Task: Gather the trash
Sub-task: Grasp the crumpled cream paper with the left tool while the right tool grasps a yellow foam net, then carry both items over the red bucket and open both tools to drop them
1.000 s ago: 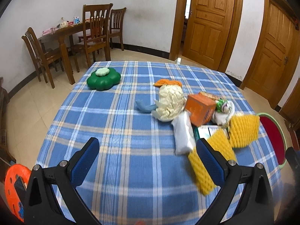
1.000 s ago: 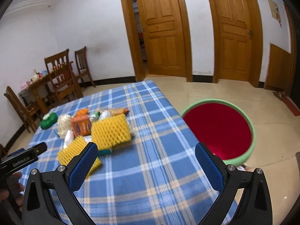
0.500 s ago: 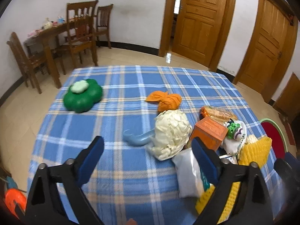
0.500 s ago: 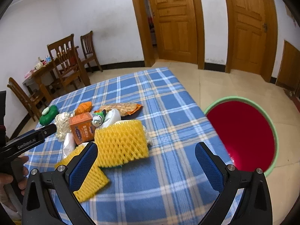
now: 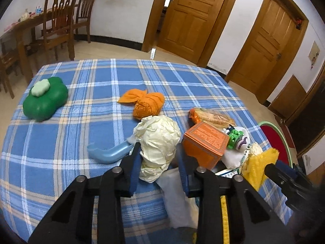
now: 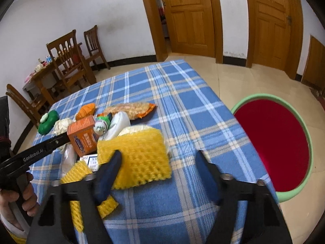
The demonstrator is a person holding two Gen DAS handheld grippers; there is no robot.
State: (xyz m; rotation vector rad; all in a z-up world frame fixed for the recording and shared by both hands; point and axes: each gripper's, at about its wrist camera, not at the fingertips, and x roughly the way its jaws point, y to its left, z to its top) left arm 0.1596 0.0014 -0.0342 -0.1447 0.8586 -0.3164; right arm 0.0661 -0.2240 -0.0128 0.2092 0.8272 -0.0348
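A pile of trash lies on the blue plaid table (image 5: 81, 122). My left gripper (image 5: 159, 158) has its fingers around a crumpled cream paper ball (image 5: 158, 138), touching both sides. Beside it are an orange box (image 5: 205, 142), a blue scoop (image 5: 109, 154) and an orange cloth bundle (image 5: 148, 103). My right gripper (image 6: 158, 158) is open, its fingers on either side of a yellow foam net (image 6: 140, 158). A red basin with a green rim (image 6: 276, 146) stands on the floor right of the table.
A green clover-shaped box (image 5: 44, 99) sits at the table's far left. A snack bag (image 5: 213, 118), a small green toy (image 5: 235, 138) and a white plastic bag (image 5: 178, 199) lie in the pile. Wooden chairs (image 5: 61, 20) and doors (image 5: 191, 16) stand behind.
Both grippers moved forward into the pile. The left one narrowed from wide open onto the paper ball. The right one narrowed around the yellow foam net.
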